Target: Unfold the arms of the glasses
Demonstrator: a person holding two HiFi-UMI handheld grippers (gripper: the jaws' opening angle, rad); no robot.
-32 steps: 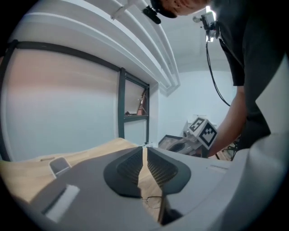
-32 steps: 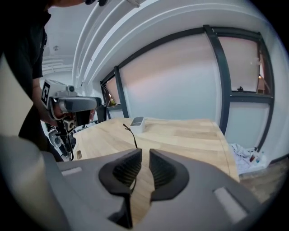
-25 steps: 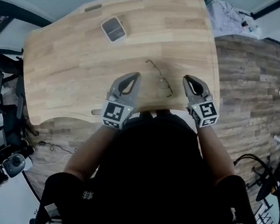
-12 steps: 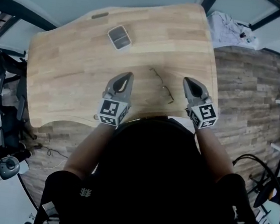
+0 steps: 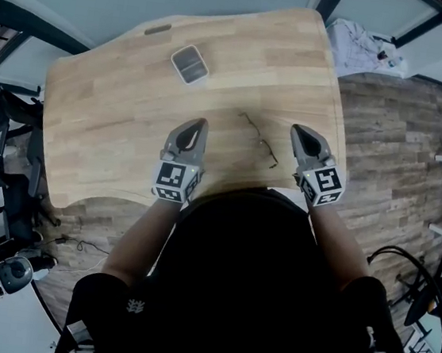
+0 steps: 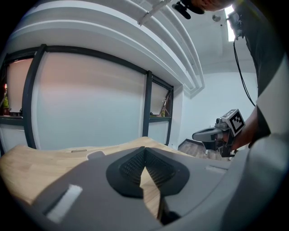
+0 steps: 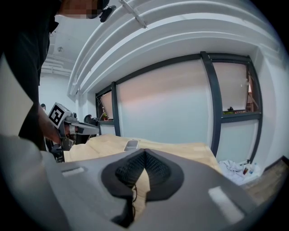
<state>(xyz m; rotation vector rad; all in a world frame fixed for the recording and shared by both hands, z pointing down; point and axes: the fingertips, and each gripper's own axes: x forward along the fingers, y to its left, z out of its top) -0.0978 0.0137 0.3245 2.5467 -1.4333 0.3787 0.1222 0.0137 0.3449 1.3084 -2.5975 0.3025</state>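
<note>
Thin wire-framed glasses (image 5: 260, 141) lie on the wooden table (image 5: 117, 111), between my two grippers and touching neither. My left gripper (image 5: 200, 123) hovers to their left with its jaws shut and nothing in them; its pads (image 6: 133, 165) meet at the tip. My right gripper (image 5: 297, 131) stands to their right, also shut and empty (image 7: 144, 151). Through the slit under the right gripper's pads (image 7: 159, 169) a thin dark wire (image 7: 133, 194) shows on the wood. Whether the arms of the glasses are folded I cannot tell.
A small grey case (image 5: 190, 63) sits further back on the table, also seen as the case (image 7: 131, 144) in the right gripper view. White cloth (image 5: 365, 42) lies beyond the table's far right corner. Chairs (image 5: 5, 113) stand at the left. The near edge meets my dark-clothed body.
My left gripper has drawn a little to the left, away from the glasses. The right gripper stays beside their right end. The glasses have not moved on the table.
</note>
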